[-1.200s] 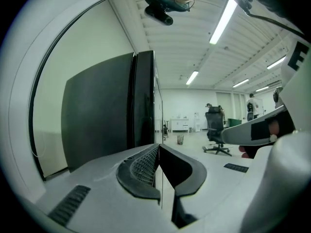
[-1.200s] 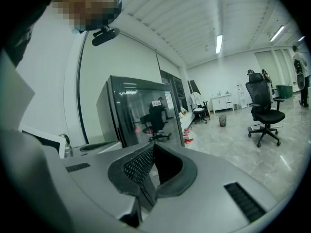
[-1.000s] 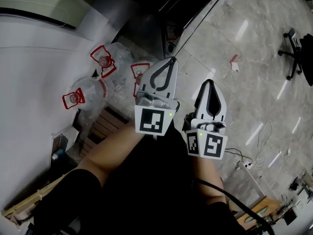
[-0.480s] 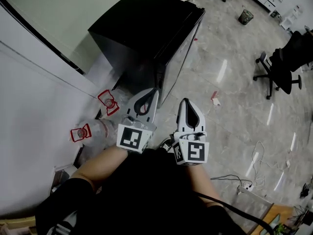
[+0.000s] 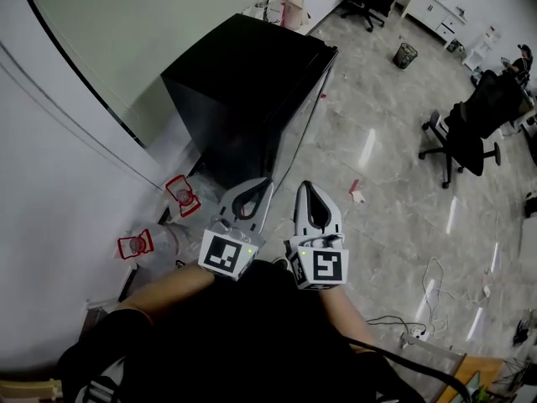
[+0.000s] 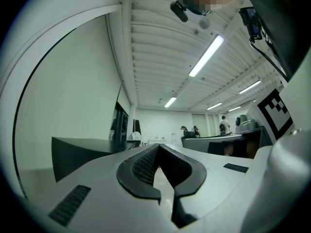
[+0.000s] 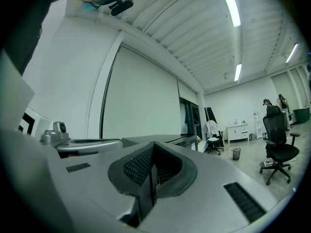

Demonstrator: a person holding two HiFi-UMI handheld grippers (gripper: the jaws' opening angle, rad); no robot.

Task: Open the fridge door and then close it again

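Observation:
A black fridge [image 5: 243, 82] stands against the pale wall, a short way ahead of me, and its door looks closed. My left gripper [image 5: 265, 182] and right gripper [image 5: 302, 185] are held side by side in front of my body. Both point toward the fridge's near corner and stay well clear of it. Each has its jaws shut with nothing between them. In the left gripper view the left gripper [image 6: 158, 146] points into the room, with the dark fridge [image 6: 82, 147] at its left. In the right gripper view the fridge's top [image 7: 187, 139] shows just beyond the right gripper [image 7: 154, 143].
Two clear bottles with red labels [image 5: 183, 193] [image 5: 136, 243] lie on the floor by the wall, left of my grippers. A black office chair [image 5: 460, 133] stands at the right, a small bin [image 5: 405, 54] farther back. Cables [image 5: 436, 275] trail on the marble floor at the lower right.
The head view has lifted, so the whole fridge is now in sight ahead. Both grippers have drawn closer together and stayed shut.

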